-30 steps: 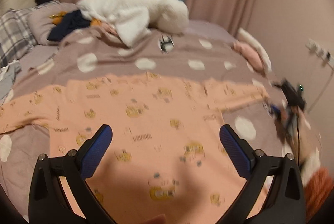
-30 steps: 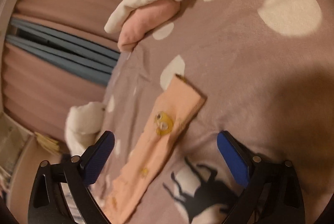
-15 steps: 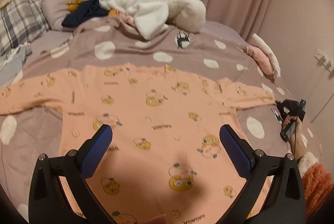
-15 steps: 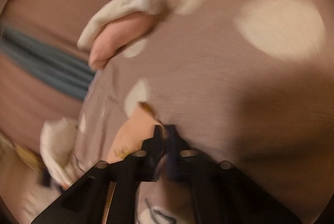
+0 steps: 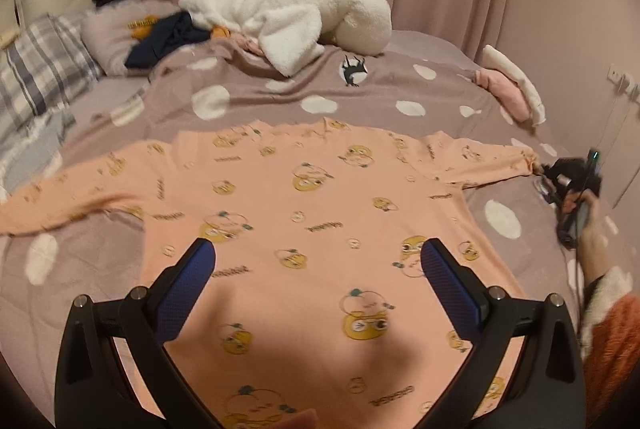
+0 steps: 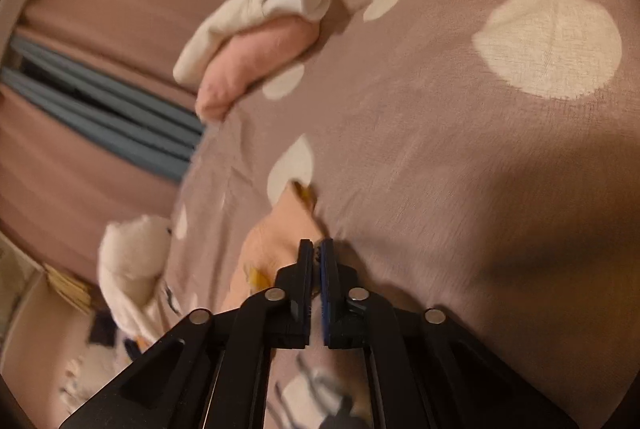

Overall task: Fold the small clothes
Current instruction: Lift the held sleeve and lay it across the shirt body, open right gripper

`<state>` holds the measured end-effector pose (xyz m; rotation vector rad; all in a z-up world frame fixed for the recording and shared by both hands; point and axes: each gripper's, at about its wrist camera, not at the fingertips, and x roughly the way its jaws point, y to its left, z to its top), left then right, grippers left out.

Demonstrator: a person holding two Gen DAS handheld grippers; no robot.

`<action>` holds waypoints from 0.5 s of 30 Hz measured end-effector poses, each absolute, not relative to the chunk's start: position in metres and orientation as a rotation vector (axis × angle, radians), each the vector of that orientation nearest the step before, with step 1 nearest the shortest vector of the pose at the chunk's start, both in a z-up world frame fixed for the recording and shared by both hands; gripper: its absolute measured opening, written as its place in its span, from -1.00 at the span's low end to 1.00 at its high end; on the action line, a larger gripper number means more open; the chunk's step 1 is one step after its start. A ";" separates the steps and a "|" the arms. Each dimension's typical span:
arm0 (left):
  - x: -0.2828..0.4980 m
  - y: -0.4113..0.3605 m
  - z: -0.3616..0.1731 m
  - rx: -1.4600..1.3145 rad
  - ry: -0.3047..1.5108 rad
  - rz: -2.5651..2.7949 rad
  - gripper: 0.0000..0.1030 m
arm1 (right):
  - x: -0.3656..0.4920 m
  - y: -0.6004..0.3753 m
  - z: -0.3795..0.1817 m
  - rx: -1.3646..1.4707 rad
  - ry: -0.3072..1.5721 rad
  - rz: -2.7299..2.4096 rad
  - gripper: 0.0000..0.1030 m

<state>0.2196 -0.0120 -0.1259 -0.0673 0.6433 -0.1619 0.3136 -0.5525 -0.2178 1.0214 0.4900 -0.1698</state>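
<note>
A peach long-sleeved shirt (image 5: 320, 213) with yellow cartoon prints lies spread flat on the mauve, white-dotted bedspread (image 5: 260, 97). My left gripper (image 5: 318, 265) hovers open over the shirt's lower body, with nothing between its blue pads. At the far right of the left wrist view, a hand holds my right gripper (image 5: 560, 177) at the bunched end of the shirt's right sleeve. In the right wrist view, my right gripper (image 6: 316, 249) is shut on the peach sleeve cuff (image 6: 276, 233), which puckers at the fingertips.
A folded pink and white pile (image 5: 512, 89) (image 6: 252, 57) sits near the bed's far right edge. A fluffy white blanket (image 5: 288, 13), dark clothes and a plaid pillow (image 5: 36, 77) fill the back and left. Curtains hang behind, and a wall stands close on the right.
My right gripper has gone from wide open over the sleeve end to shut on the cuff, gathering the fabric. My left gripper stays open over the shirt.
</note>
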 end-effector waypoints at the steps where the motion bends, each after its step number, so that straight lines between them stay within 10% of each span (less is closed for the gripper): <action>1: 0.218 -0.010 -0.124 -0.073 0.639 -0.160 0.99 | 0.318 -0.543 -0.208 0.975 0.498 -0.167 -0.98; 15: 0.187 0.043 -0.108 -0.090 0.658 -0.064 0.99 | 0.370 -0.344 -0.104 0.668 0.617 0.114 -0.98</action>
